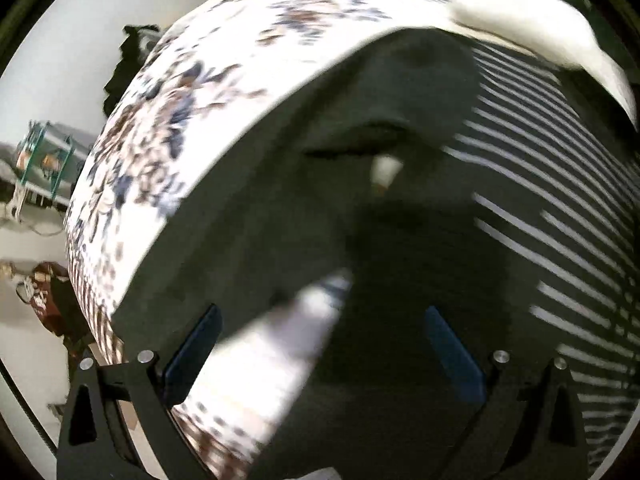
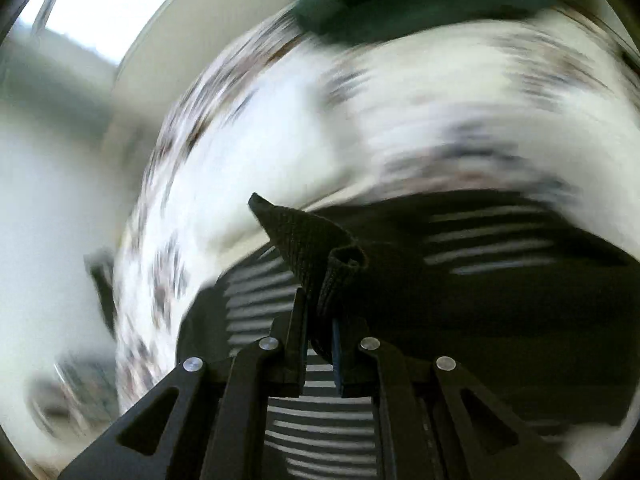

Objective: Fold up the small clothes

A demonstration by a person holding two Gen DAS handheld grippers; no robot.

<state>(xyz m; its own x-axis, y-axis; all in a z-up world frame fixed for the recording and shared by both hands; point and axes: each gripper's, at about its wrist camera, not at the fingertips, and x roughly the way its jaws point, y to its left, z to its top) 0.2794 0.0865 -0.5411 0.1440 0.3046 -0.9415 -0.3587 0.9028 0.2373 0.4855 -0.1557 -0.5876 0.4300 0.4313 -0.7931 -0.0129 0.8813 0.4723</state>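
Right tongs (image 2: 320,320) pinch dark ribbed garment (image 2: 316,240).

I see a surface covered by a white floral-print cloth (image 1: 192,92). Lying directly on it: a dark garment with white stripes (image 1: 400,240), a white fabric item (image 1: 540,28) at the far edge, and a dark green item (image 2: 400,4).

place: home room | cues: floral-print cloth (image 1: 240,64) covering table, clothes, pale floor (image 1: 28,248)
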